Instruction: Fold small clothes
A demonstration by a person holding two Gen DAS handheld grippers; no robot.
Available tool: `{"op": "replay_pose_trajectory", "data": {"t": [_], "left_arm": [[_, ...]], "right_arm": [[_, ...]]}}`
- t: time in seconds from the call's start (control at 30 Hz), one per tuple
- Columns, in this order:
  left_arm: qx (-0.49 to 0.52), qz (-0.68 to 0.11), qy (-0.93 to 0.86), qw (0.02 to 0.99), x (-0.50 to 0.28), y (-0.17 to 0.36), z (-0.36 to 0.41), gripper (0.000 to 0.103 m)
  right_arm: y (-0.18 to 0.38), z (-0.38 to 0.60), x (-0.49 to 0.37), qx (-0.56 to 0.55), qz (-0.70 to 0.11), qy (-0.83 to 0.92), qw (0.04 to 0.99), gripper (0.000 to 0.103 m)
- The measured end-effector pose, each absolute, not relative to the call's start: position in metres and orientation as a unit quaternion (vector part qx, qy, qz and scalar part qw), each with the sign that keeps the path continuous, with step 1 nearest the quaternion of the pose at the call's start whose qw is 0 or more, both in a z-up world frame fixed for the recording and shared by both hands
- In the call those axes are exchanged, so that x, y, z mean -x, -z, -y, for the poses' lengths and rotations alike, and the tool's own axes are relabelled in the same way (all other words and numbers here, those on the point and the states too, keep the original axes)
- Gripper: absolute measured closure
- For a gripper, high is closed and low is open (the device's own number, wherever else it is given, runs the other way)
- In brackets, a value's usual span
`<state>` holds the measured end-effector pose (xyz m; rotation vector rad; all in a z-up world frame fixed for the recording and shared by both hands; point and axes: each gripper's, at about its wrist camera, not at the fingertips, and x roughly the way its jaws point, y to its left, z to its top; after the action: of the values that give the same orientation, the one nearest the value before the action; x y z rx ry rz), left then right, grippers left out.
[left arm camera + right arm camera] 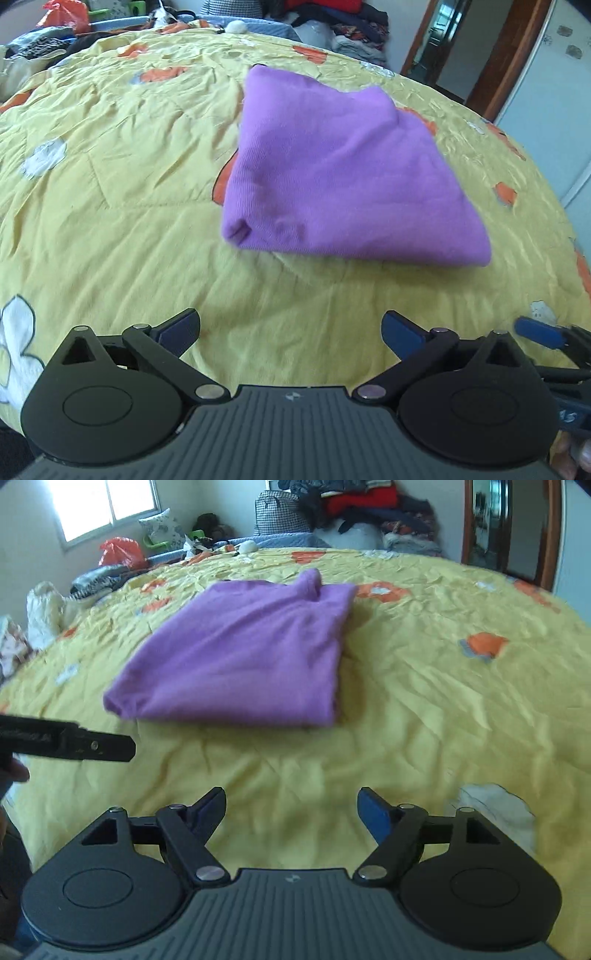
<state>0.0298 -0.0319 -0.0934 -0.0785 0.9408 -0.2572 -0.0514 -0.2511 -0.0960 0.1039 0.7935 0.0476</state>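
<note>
A folded purple garment (332, 173) lies on the yellow flowered bedspread (129, 155); the right wrist view shows the same purple garment (243, 657) ahead and a little left. My left gripper (290, 328) hangs over bare bedspread short of the garment, jaws wide open and nothing between them. My right gripper (291, 806) is likewise open and empty, back from the garment's near edge. A blue finger of the right gripper (539, 332) shows at the right edge of the left wrist view. A black finger of the left gripper (92, 746) reaches in from the left in the right wrist view.
Piles of clothes (369, 506) and a checked bag (280, 513) sit beyond the bed's far edge. An orange plastic bag (122, 552) and other bundles lie by the window at the far left. A wooden door frame (498, 62) stands at the right.
</note>
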Motion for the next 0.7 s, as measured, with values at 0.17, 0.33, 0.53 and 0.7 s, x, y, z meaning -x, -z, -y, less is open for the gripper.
{"op": "replay_pose_trajectory", "data": {"t": [0.17,0.33,0.53,0.7], "left_arm": [[0.033,-0.454,0.117,0.883,-0.031,0.097,0.035,0.000],[0.021,-0.448,0.106,0.887,-0.039,0.100,0.036,0.000],[0.007,-0.442,0.106,0.890,-0.041,0.102,0.038,0.000],[-0.003,-0.432,0.102,0.896,-0.041,0.104,0.041,0.000]], "right_arm": [[0.102,0.248,0.032,-0.022,-0.388,-0.017,0.921,0.013],[0.108,0.234,0.009,0.006,-0.395,-0.046,0.918,0.013],[0.115,0.222,0.002,0.014,-0.386,-0.052,0.921,0.004],[0.121,0.216,0.002,0.018,-0.365,-0.055,0.929,0.000]]}}
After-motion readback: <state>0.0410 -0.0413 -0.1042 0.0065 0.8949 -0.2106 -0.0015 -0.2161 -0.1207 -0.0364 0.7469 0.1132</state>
